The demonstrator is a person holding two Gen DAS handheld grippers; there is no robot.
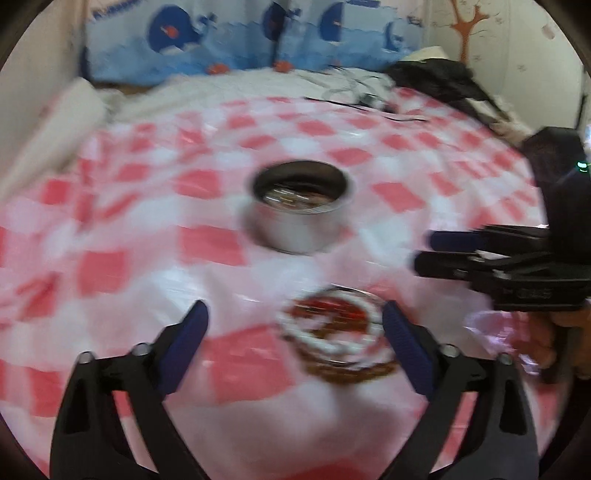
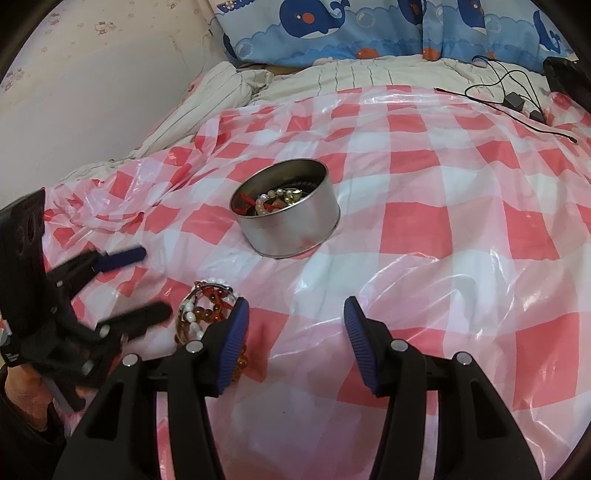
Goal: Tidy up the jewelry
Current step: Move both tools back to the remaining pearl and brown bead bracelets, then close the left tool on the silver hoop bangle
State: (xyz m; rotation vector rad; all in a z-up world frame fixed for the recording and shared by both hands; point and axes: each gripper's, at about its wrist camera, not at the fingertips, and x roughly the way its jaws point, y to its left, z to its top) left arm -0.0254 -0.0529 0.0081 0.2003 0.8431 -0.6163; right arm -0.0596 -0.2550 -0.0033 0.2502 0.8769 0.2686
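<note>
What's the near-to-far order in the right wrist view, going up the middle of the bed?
right gripper → metal tin holding jewelry → striped bedding → whale-print pillows

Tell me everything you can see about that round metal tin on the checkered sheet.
The tin is a low, round, silvery metal can with no lid, standing upright on the pink-and-white checkered plastic sheet. Its inside wall looks dark. It already holds jewelry: a white pearl-like strand, something red, and gold-toned pieces. Its outer wall mirrors the pink squares. Neither pair of tongs touches it; a separate pile of beaded bracelets lies nearer the cameras.
</note>
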